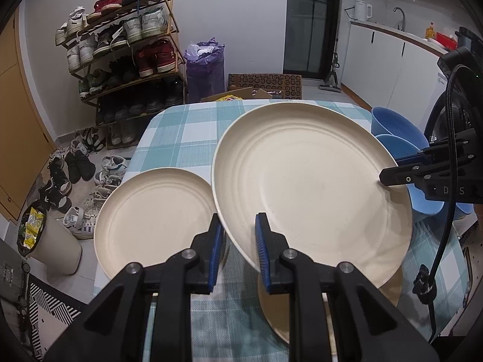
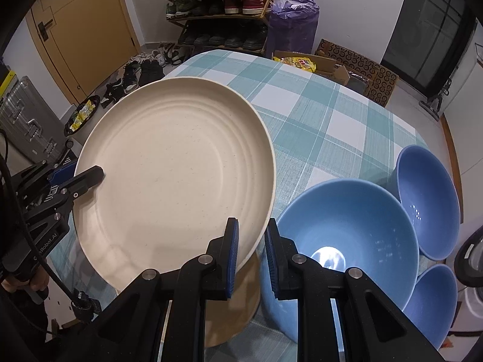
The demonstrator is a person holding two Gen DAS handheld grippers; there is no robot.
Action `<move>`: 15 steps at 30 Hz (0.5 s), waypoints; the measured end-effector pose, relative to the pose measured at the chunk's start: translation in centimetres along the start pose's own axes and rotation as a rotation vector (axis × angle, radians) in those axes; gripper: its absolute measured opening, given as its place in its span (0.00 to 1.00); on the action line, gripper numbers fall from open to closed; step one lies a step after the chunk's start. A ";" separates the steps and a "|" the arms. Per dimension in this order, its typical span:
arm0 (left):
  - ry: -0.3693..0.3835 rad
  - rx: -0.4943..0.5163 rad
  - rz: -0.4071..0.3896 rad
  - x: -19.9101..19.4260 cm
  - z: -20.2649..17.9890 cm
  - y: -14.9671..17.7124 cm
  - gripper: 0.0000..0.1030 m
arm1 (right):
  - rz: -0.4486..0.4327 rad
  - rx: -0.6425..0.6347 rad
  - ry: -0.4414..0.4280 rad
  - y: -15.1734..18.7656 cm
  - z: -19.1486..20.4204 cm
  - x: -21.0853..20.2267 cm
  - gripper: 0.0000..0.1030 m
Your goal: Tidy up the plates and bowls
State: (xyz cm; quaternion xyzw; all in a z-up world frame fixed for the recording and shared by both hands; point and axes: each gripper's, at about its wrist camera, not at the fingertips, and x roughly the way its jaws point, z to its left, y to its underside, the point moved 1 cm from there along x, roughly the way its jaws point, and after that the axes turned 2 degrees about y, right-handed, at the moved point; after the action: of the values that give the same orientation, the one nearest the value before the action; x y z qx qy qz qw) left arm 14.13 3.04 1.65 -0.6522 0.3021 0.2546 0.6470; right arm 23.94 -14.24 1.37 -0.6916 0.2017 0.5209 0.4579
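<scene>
The big plate [image 1: 311,187] is up in the air over the table [image 1: 187,126], tipped a little. The left gripper [image 1: 240,249] pinches its rim on one side, and the right gripper [image 2: 252,255] pinches the rim on the other side. Both are squeezed tight on that thin edge.

What could go wrong? The plate is held only by its rim, so if one hand goes faster than the other, the rim could slide out and the plate could drop. It could land on the plate below [image 2: 241,298] (a tan one, mostly hidden under it) or bump the bowls [image 2: 347,226]. It could also knock the small plate [image 1: 154,217] if it comes down too low beside it.

The left view shows the small plate lying flat on the table near the edge; the right view does not show it at all. The right view shows three blue bowls close together, just beside the big plate. The left view shows only bits of them.
</scene>
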 end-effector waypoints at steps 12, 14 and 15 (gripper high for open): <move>0.001 0.009 -0.007 -1.2 -0.6 1.4 0.19 | -0.006 0.004 -0.019 2.8 0.6 -0.5 0.17; 0.001 0.012 -0.006 -1.2 -0.7 1.7 0.19 | -0.006 0.005 -0.021 3.1 0.7 -0.5 0.17; -0.001 0.014 -0.005 -1.3 -0.7 1.9 0.19 | -0.006 0.006 -0.021 3.3 0.8 -0.4 0.17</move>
State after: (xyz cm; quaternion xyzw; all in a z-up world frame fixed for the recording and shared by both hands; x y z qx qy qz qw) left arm 11.84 2.45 1.27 -0.6484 0.3019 0.2513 0.6522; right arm 20.84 -15.33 0.31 -0.6853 0.1962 0.5263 0.4635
